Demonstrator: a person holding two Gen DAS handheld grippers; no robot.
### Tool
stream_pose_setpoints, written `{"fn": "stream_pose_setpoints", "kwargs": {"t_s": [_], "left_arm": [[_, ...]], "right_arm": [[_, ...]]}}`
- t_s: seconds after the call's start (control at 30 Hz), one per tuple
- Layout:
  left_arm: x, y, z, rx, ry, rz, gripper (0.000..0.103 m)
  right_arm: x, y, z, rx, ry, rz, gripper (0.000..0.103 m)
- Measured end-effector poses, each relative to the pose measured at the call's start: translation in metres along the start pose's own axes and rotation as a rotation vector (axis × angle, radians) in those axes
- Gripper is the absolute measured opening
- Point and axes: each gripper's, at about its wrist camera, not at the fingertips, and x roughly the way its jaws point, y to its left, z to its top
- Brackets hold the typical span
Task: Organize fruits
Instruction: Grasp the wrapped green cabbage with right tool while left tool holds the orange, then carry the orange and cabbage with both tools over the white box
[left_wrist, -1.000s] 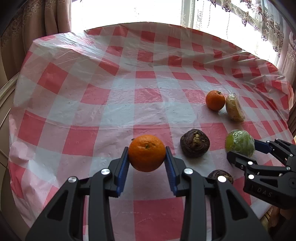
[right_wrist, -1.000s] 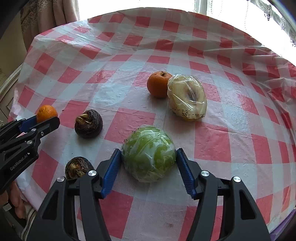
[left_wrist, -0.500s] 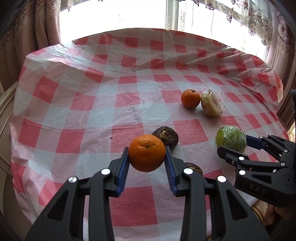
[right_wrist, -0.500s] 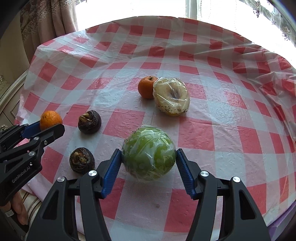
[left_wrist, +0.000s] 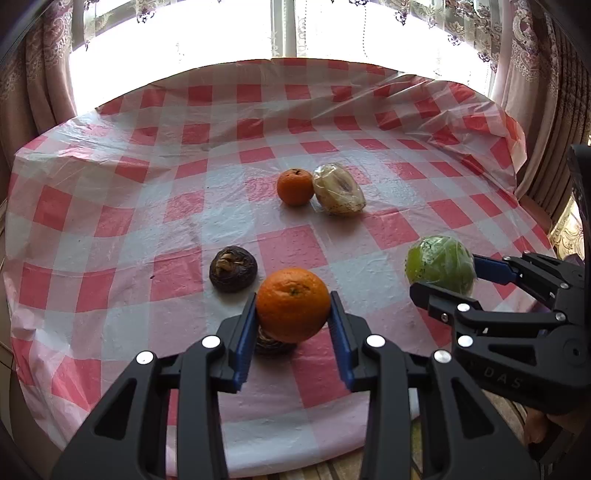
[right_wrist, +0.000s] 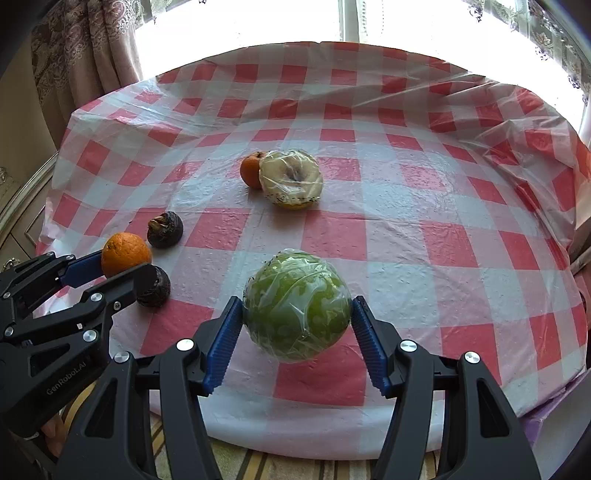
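Observation:
My left gripper (left_wrist: 293, 326) is shut on an orange (left_wrist: 293, 304), held above the near edge of the table. The right gripper (right_wrist: 297, 341) is shut on a green fruit wrapped in plastic film (right_wrist: 297, 319), also lifted clear of the cloth. From the left wrist view the green fruit (left_wrist: 439, 264) and right gripper (left_wrist: 448, 282) show at the right. On the cloth lie a second orange (left_wrist: 294, 186) touching a pale wrapped fruit (left_wrist: 338, 190), and two dark brown fruits: one (left_wrist: 232, 268) in the open, one (left_wrist: 271, 341) half hidden under the held orange.
The round table wears a red-and-white checked cloth (left_wrist: 147, 184) under clear plastic. Bright windows and patterned curtains (right_wrist: 85, 55) stand behind it. The near table edge (right_wrist: 295, 439) drops to a striped floor covering below both grippers.
Both grippers drew back toward the near edge with their fruits still held, so more of the table and the window shows. The fruits on the cloth stayed put.

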Motion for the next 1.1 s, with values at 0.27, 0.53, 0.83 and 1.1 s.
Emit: {"fn": "stream_pose_setpoints", "kwargs": {"t_s": [0.27, 0.53, 0.83, 1.1], "left_arm": [[-0.005, -0.032, 0.004, 0.063, 0.007, -0.053, 0.037], [-0.006, -0.095, 0.005, 0.174, 0.026, -0.169, 0.037], [-0.01, -0.193, -0.002, 0.344, 0.054, -0.318, 0.037], [-0.01, -0.268, -0.017, 0.482, 0.085, -0.41, 0.037]], "right_arm": [[-0.022, -0.035, -0.019, 0.045, 0.001, -0.034, 0.059], [-0.049, -0.082, -0.048, 0.113, 0.008, -0.085, 0.059], [-0.089, -0.143, -0.084, 0.202, 0.001, -0.175, 0.059], [-0.109, -0.197, -0.124, 0.288, 0.03, -0.26, 0.059]]}}
